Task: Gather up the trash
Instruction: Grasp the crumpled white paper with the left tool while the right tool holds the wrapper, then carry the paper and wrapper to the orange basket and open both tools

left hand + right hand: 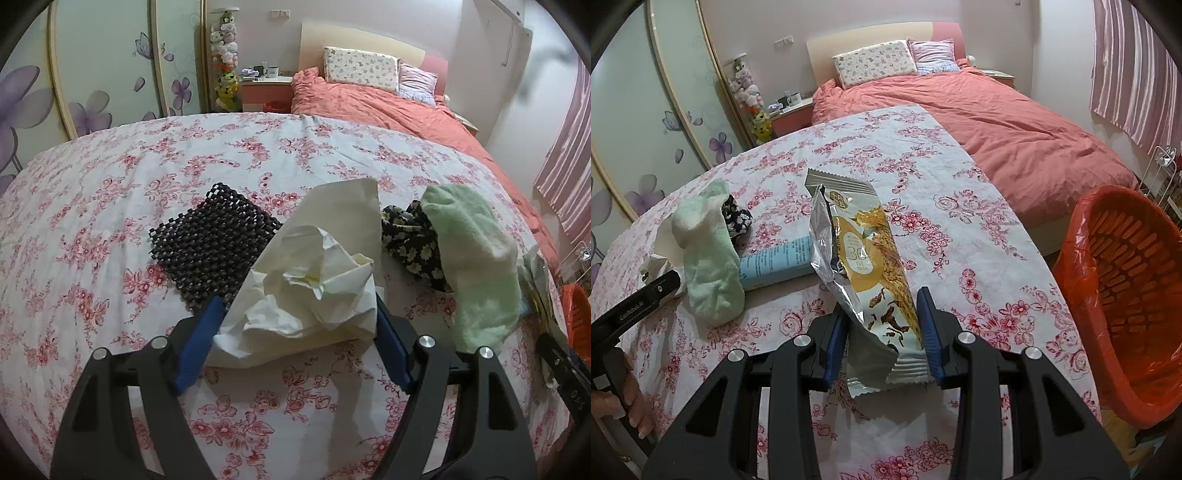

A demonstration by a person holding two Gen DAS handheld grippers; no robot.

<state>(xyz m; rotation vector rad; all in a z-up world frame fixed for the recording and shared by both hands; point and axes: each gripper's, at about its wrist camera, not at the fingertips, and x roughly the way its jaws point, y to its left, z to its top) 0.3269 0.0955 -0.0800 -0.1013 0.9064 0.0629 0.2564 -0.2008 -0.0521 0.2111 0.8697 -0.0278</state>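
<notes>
Soft, even indoor light is filling both views (no harsh glare), throwing faint shadows onto the pink floral tablecloth (110, 206). Fisheye distortion is bending edges, corners are vignetting dark, and distant details are blurring slightly.

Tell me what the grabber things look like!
Both are the same: the left gripper and right gripper have curved black plastic arms with cut-out holes, shiny round silver bolts, and flat blue fingers. In the right wrist view the left one's black handle carries small white lettering.
</notes>
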